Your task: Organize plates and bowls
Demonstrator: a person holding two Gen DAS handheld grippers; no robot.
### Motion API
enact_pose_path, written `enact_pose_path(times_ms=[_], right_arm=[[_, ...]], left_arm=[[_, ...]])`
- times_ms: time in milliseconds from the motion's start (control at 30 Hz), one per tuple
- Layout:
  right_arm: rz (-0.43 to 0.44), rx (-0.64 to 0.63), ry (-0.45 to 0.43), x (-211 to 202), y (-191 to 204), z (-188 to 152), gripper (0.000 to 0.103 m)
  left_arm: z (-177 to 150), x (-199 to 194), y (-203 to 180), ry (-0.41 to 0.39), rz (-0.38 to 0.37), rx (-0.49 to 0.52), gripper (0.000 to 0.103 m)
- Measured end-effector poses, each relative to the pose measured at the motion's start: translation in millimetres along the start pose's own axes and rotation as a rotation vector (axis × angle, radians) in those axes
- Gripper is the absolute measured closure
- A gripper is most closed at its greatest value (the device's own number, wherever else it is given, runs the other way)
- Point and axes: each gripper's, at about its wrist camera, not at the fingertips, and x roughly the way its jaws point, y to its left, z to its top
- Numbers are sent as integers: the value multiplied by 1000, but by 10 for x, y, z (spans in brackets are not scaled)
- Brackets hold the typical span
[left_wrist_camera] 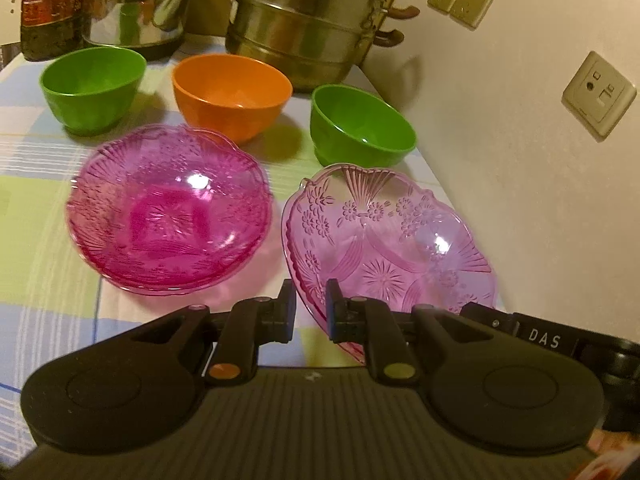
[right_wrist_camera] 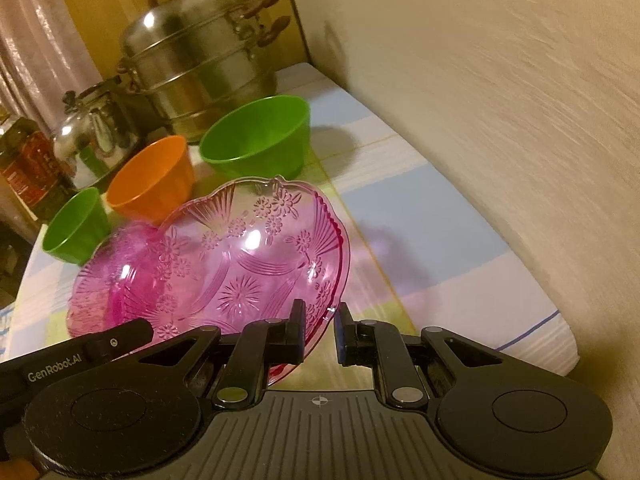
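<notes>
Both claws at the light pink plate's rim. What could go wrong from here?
1. The light pink plate looks tilted, with only its thin rim between the right claw fingers; it could slip or pivot.
2. The left claw sits at the same rim, so the claws might collide.
3. The dark pink stack and nearest green bowl sit close; a swing could hit them.

Ahead of the left gripper (left_wrist_camera: pixel 311 312): patterned pink glass plate (left_wrist_camera: pixel 396 248), its rim between the fingers; stacked pink glass bowls (left_wrist_camera: pixel 168 212) to its left. Behind these, a row is set: green plastic bowl (left_wrist_camera: pixel 90 88), orange plastic bowl (left_wrist_camera: pixel 232 96), second green plastic bowl (left_wrist_camera: pixel 360 128). Steel steamer pot (left_wrist_camera: pixel 308 20) and steel kettle (left_wrist_camera: pixel 136 4) behind the row.
</notes>
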Motion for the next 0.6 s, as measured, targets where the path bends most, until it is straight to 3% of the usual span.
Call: enact_pose_path(times_ms=[600], right_arm=[[38,-65,-19,-210,349,-95,89]], left_arm=[[-47,-390,221,-41,22,-29,90]])
